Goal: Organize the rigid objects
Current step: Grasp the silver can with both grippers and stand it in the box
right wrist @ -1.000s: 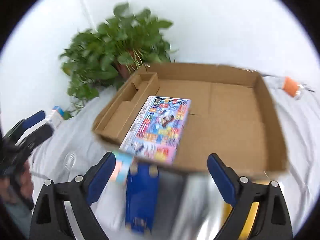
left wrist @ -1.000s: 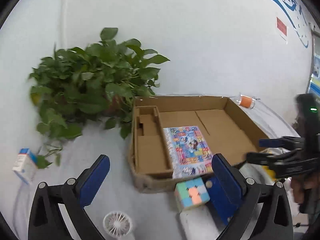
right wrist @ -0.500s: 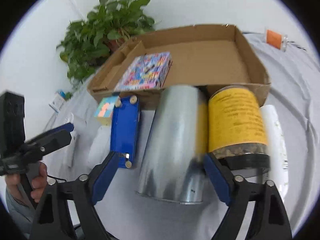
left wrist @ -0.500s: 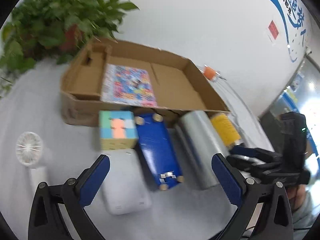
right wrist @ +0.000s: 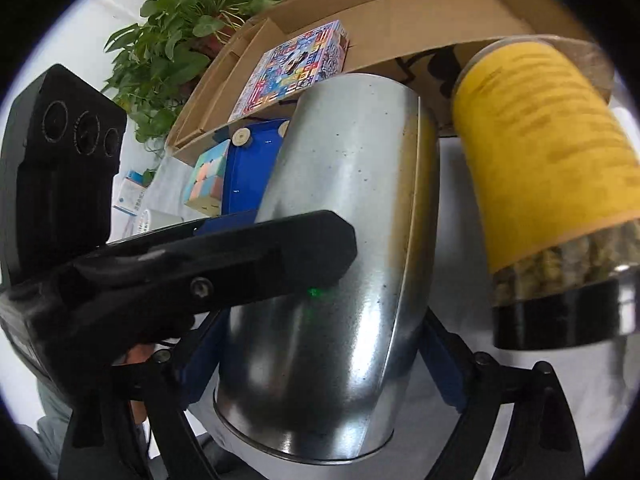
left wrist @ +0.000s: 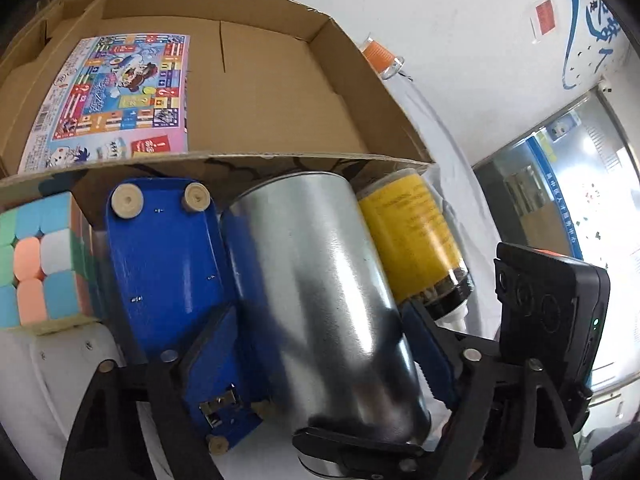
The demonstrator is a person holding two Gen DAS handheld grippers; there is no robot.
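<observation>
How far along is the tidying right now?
Done: one colourful flat box lies inside the cardboard tray. In hand: the left gripper and right gripper both straddle the silver can, which lies on its side; a firm clamp can't be confirmed. Left: the blue toy, pastel cube and yellow jar sit outside the tray.
</observation>
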